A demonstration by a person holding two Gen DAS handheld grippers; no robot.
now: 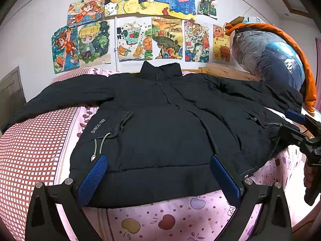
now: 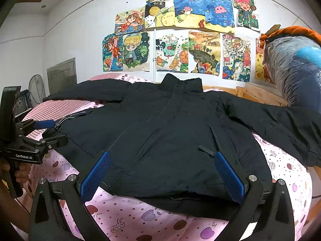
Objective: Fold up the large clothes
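A large black padded jacket (image 1: 160, 116) lies front up on the bed, sleeves spread to both sides, collar toward the wall; it also shows in the right wrist view (image 2: 170, 140). My left gripper (image 1: 158, 158) is open, its blue fingers over the hem at the jacket's left half. My right gripper (image 2: 162, 156) is open over the hem at the jacket's right half. The left gripper's body shows at the left edge of the right wrist view (image 2: 43, 129), the right one's at the right edge of the left wrist view (image 1: 291, 124).
The bed has a pink fruit-print sheet (image 1: 170, 217) and a red checked cover (image 1: 30, 150). A plastic-wrapped bundle with orange cloth (image 1: 270, 56) sits at the far right. Drawings (image 1: 140, 30) cover the wall. A fan (image 2: 37, 88) stands at the left.
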